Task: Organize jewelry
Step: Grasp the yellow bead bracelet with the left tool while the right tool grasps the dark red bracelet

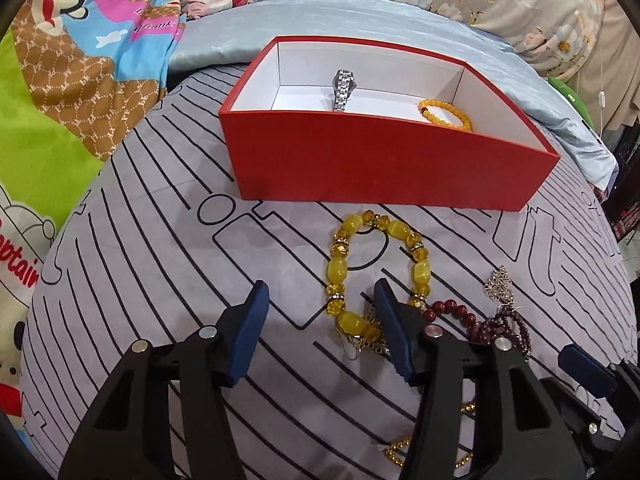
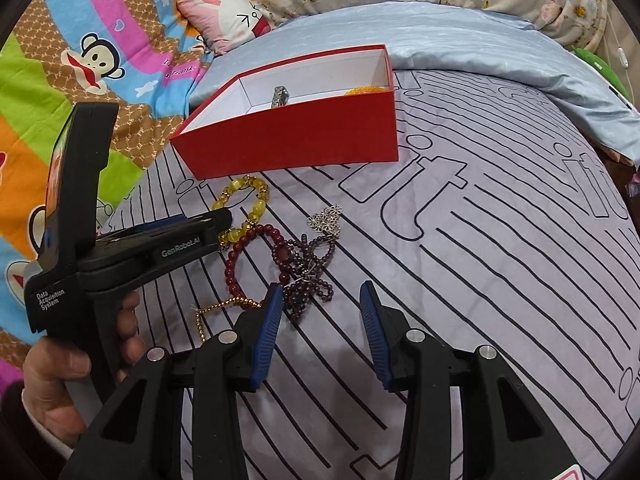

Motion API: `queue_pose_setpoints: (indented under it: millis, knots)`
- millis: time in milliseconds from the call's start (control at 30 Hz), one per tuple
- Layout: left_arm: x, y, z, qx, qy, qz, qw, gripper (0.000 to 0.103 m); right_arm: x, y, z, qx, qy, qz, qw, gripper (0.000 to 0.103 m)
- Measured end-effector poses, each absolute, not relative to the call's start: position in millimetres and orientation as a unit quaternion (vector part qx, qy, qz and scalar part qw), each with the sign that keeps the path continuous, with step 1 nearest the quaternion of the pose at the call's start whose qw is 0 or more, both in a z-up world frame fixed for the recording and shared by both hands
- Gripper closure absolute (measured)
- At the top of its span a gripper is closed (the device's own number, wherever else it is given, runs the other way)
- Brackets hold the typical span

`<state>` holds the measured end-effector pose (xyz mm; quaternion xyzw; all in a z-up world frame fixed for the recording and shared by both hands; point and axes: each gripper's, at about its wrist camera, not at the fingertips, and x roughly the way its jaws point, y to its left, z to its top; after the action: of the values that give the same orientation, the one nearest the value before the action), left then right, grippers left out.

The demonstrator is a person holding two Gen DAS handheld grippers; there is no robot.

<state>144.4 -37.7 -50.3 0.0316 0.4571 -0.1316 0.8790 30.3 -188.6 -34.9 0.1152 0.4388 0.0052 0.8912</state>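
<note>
An open red box (image 1: 384, 160) with a white inside holds a silver watch (image 1: 343, 89) and an orange bead bracelet (image 1: 446, 114); the box also shows in the right wrist view (image 2: 296, 136). A big yellow bead bracelet (image 1: 376, 272) lies on the bed in front of it. My left gripper (image 1: 322, 300) is open and empty, its right finger at the bracelet's near side. A dark red bead bracelet (image 2: 250, 260), a purple bead strand (image 2: 308, 280), a silver flower chain (image 2: 326, 218) and a gold bead chain (image 2: 224, 308) lie beside it. My right gripper (image 2: 318, 300) is open and empty just behind the purple strand.
The bed has a grey sheet with black lines (image 2: 500, 280). A pale blue quilt (image 1: 224, 36) lies behind the box. A colourful cartoon blanket (image 1: 60, 80) covers the left side. A pink pillow (image 2: 228, 20) sits at the back.
</note>
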Motion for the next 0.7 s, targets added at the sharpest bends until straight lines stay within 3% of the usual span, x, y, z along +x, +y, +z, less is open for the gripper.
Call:
queue_pose_setpoints:
  millis: [100, 167, 367, 533, 600, 700]
  knots:
    - [145.9, -39.6, -50.3, 0.034, 0.454, -0.133, 0.881, 0.061, 36.0, -186.1, -37.7, 0.116, 0.441, 0.010, 0.890, 0.070]
    - [148.0, -38.2, -49.6, 0.029, 0.453, -0.137, 0.880, 0.075, 39.8, -184.3, -39.9, 0.116, 0.443, 0.012, 0.889, 0.071]
    - [150.6, -37.2, -49.7, 0.031, 0.449, -0.149, 0.881, 0.094, 50.8, -180.6, -48.2, 0.115, 0.450, 0.016, 0.885, 0.073]
    - [149.0, -35.2, -48.9, 0.027, 0.451, -0.158, 0.878, 0.094, 52.9, -181.6, -49.9, 0.115, 0.451, 0.016, 0.885, 0.079]
    - [146.7, -33.5, -47.2, 0.021, 0.453, -0.162, 0.877, 0.094, 53.3, -182.3, -51.0, 0.115, 0.453, 0.014, 0.884, 0.088]
    - [141.3, -30.7, -42.4, 0.015, 0.449, -0.167, 0.878, 0.094, 52.7, -185.2, -51.5, 0.119, 0.452, 0.014, 0.884, 0.092]
